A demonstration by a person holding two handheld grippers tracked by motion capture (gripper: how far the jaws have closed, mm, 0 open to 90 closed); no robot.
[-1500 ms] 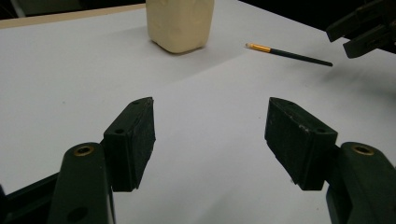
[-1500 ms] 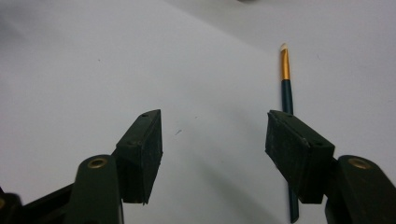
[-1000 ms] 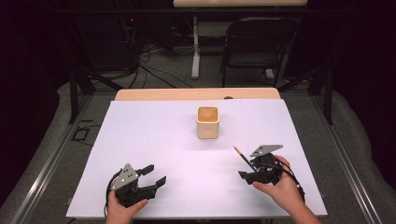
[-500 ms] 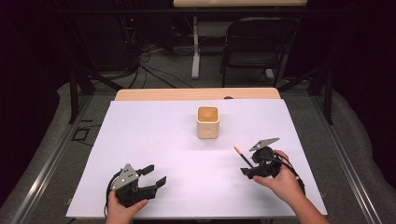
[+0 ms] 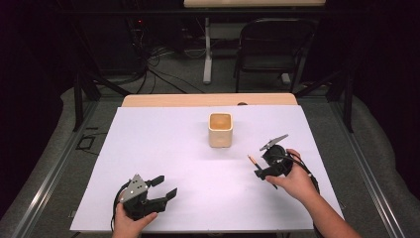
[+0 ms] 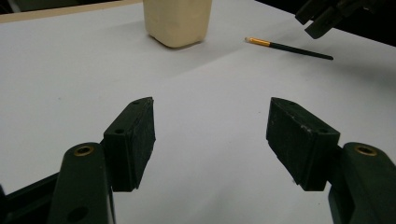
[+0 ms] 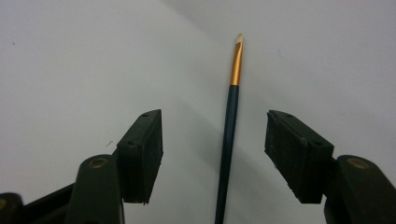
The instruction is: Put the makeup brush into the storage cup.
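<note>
My right gripper (image 7: 214, 135) is positioned over a paintbrush (image 7: 229, 135), jaws spread wide, one on each side of the handle and neither touching it. The paintbrush lies flat on the white table cover (image 5: 163, 148), at the right side of the table and nearer to me than the cup (image 5: 220, 129). The brush has a slender, dark teal-black handle, a bright gold-orange metal ferrule, and a short pale tip cut at a slant. In the right gripper view the handle runs from the bottom edge up between the jaws, with the tip pointing away from me. In the high view the tip end of the paintbrush (image 5: 253, 160) projects to the far left of my right gripper (image 5: 263, 171), toward the cup. The cup is a cream-coloured, square-sided container with rounded corners, standing upright near the table centre. My left gripper (image 5: 162, 187) sits at the near left of the table, jaws likewise spread and holding nothing, well apart from the paintbrush.
</note>
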